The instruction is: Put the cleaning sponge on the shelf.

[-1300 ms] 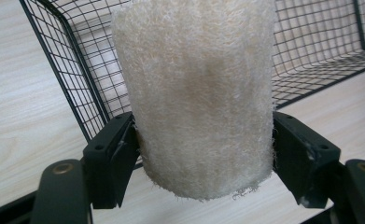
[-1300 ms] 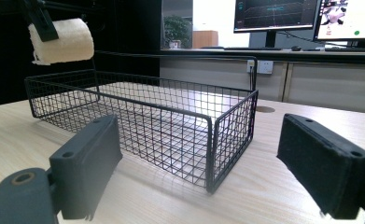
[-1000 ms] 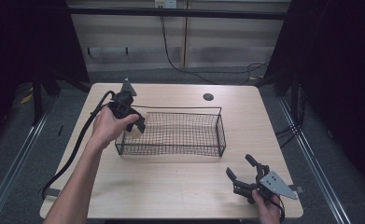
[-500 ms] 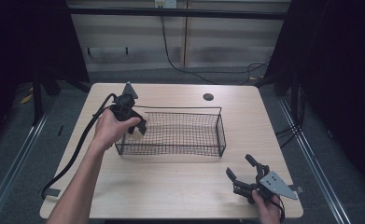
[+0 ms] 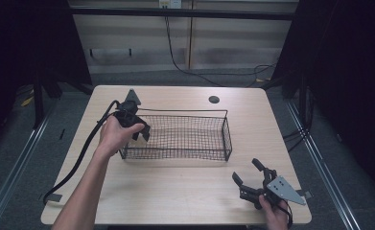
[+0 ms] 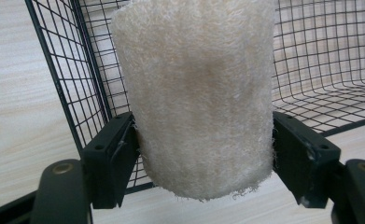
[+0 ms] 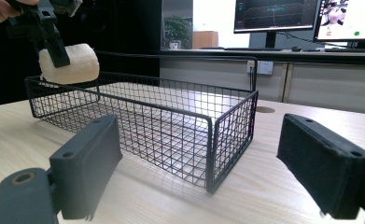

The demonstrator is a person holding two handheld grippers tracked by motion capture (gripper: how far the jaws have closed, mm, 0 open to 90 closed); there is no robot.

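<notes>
Left gripper (image 5: 140,132) hangs over the wire basket's (image 5: 185,155) left end; right gripper (image 5: 249,179), jaws spread, sits right of it.

In the last 1 second the left gripper (image 5: 144,133) has drifted a little toward the person's side of the table and sits a touch lower in the high view. The hand (image 5: 112,136) holding it has come along by the same small amount. The grey plate (image 5: 133,97) on top of the gripper now lies slightly further down the picture than before. The jaws reach a bit further over the left end of the wire basket (image 5: 227,134). The pale sponge (image 6: 199,88) clamped between them has moved with the gripper, so it too has shifted slightly at that end of the basket. The whole shift is slight.
</notes>
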